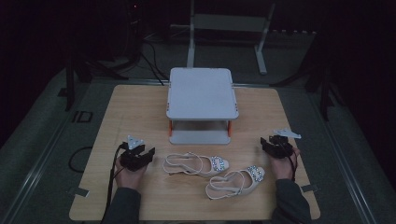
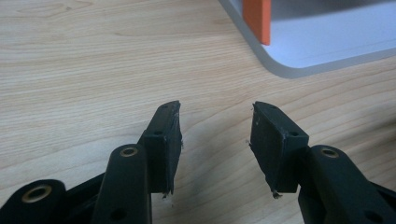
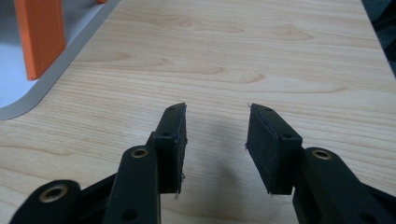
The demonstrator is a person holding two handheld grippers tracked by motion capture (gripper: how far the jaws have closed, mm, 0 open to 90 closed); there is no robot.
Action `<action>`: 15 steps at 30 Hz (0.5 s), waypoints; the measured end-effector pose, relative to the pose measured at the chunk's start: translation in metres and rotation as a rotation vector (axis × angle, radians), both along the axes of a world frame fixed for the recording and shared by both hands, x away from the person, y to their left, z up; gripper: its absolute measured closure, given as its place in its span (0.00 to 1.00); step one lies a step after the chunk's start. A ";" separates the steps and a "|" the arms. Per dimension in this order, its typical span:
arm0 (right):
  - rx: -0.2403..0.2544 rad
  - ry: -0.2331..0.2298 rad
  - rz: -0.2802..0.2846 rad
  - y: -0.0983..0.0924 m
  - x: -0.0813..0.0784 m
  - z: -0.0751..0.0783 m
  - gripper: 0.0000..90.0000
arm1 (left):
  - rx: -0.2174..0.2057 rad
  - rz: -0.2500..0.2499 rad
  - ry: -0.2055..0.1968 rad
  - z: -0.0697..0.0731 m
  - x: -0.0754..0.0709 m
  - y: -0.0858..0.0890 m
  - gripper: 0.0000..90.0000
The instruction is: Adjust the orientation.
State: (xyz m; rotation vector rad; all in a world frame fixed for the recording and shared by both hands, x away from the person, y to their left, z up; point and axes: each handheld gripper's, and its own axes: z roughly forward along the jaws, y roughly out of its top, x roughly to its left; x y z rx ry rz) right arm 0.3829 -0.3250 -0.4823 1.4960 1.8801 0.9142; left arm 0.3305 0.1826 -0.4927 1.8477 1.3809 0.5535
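1. High view: a wooden table (image 1: 140,107) in a dim room, with a grey two-tier stand (image 1: 201,93) on orange legs at its far middle. Near the front edge, two pale slingback shoes with jewelled toes: one shoe (image 1: 196,164) lying left of centre, the other shoe (image 1: 236,181) just beside it to the right and closer to the person, apparently not touching. Left gripper (image 1: 148,153) held in the left hand (image 1: 130,170) at the table's left, near the first shoe's heel but apart from it. Right gripper (image 1: 265,142) in the right hand (image 1: 282,165) at the table's right, beside the second shoe's toe, apart from it. Both sleeves entering from the bottom.

2. Left gripper view: left gripper (image 2: 215,140) with jaws spread wide, nothing between them, bare wood beneath. Corner of the stand's lower shelf (image 2: 299,65) and one orange leg (image 2: 257,18) at upper right.

3. Right gripper view: right gripper (image 3: 215,140) likewise spread apart and empty over bare wood. Stand's base edge (image 3: 56,70) and an orange leg (image 3: 39,37) at upper left.
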 end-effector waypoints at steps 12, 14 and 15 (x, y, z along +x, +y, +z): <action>-0.003 -0.006 0.013 0.002 -0.002 0.000 0.60 | -0.011 -0.118 -0.025 0.022 -0.006 -0.004 0.57; -0.006 -0.004 0.016 0.003 -0.002 -0.001 0.60 | -0.025 -0.149 -0.046 0.031 -0.008 -0.006 0.57; -0.005 -0.002 0.017 0.003 -0.002 -0.001 0.60 | -0.032 -0.159 -0.051 0.034 -0.009 -0.007 0.57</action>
